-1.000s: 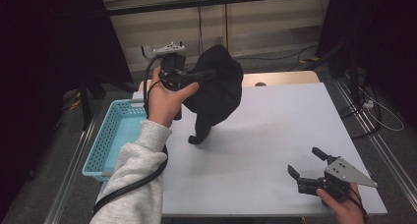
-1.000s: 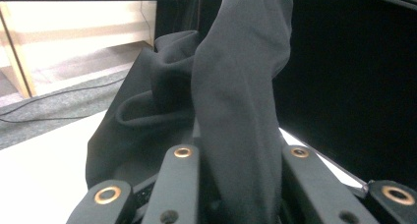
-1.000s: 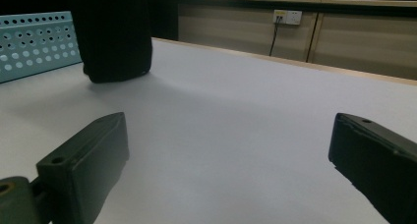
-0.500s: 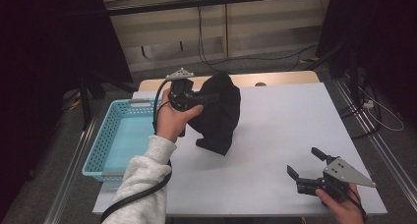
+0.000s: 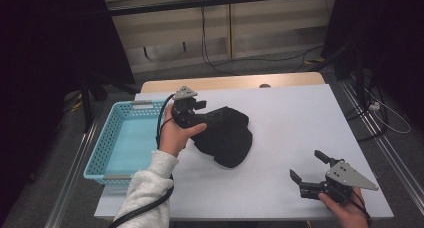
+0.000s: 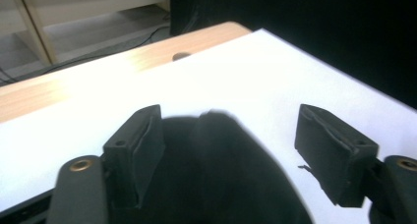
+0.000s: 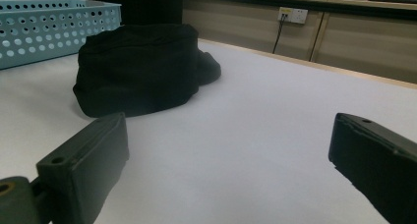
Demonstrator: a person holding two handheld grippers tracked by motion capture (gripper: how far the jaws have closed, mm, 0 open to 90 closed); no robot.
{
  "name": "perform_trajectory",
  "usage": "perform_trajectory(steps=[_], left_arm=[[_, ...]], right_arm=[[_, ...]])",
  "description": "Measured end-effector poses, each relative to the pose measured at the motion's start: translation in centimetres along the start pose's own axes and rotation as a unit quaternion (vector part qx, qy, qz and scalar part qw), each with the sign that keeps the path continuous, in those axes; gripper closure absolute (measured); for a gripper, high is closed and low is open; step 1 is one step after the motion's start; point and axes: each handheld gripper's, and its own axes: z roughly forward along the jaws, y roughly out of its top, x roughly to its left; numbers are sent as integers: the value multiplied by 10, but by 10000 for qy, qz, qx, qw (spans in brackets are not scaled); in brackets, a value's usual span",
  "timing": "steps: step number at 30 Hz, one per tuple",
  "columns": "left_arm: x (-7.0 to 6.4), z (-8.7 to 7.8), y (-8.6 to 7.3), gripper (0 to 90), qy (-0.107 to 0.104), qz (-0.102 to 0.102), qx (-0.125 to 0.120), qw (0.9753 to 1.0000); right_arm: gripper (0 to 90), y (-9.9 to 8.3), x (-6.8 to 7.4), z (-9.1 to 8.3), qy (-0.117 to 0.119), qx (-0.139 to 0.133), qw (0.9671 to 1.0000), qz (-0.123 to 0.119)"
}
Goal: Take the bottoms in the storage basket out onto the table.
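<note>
Cloth: black cloth (image 5: 225,137) lies bunched on the white table (image 5: 300,118), beside the blue basket (image 5: 125,138).
Left gripper (image 6: 231,150): spread over the cloth.
Right gripper (image 5: 310,174): spread, well apart.
Progress: cloth out; probably spreading or folding remains.

We see a white table (image 5: 280,118) with a strip of bare wood along its far edge; on it, left of the middle, lies a crumpled black cloth (image 5: 225,138) in a low heap; a light blue perforated plastic basket (image 5: 107,150) sits at the left edge, overhanging it somewhat; the right half of the white top is bare.
</note>
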Motion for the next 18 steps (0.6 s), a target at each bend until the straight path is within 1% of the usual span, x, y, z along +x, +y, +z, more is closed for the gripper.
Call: perform_trajectory(steps=[5,8,10,13,15,18], left_arm=[[1,-4,-14,205,188,154,89,9997],[1,-5,-23,174,210,173,145,9995],[0,-6,-28,168,252,275,174,9992],[0,-6,-36,157,303,278,215,9989],[1,-6,-41,150,352,308,259,9986],[1,-6,-47,143,392,293,289,9984]], right_arm=[[8,2,1,4,55,63,10000,-49],[8,4,3,8,69,127,9998,-149],[8,6,4,11,103,148,9997,-182],[8,8,6,16,161,199,9995,-196],[8,10,7,19,163,207,9995,-196],[7,12,8,24,180,225,9994,-180]])
